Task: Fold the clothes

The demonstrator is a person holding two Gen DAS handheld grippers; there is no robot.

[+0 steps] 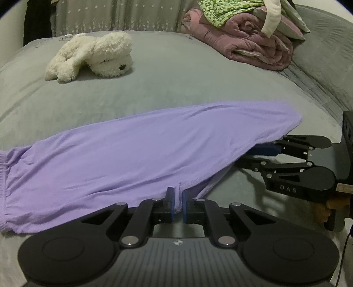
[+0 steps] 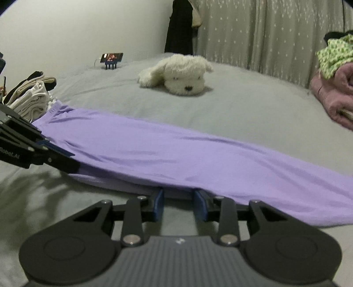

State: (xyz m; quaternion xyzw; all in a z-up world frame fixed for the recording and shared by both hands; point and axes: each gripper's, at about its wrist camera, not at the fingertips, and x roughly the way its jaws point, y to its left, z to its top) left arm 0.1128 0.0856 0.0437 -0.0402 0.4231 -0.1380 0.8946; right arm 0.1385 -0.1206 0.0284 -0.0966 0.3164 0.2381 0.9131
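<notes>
My left tongs (image 1: pixel 178 202) pinch the purple trousers' (image 1: pixel 136 141) near hem; right tongs (image 2: pixel 179 204), part-spread, straddle the edge, ready to lift for folding.

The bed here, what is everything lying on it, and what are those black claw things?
Bed sheet: one, grey, under everything.
Purple garment: one, lilac, spread across the near side of the bed.
Plush dog: one, white, lying at mid-bed, beyond the garment.
Rolled quilt: one, dusty pink, far right.
Green patterned cloth: one, green and white, on top of the quilt.
Folded pile: cream and dark pieces, count unclear, at the garment's left end.
Phone on a stand: one, dark, screen lit, far left.
Curtain: grey with small stars, behind the bed.
Left gripper: black with blue pads, pinching the garment's near edge.
Right gripper: black with blue pads, jaws apart, tips hidden under the garment's edge.
</notes>
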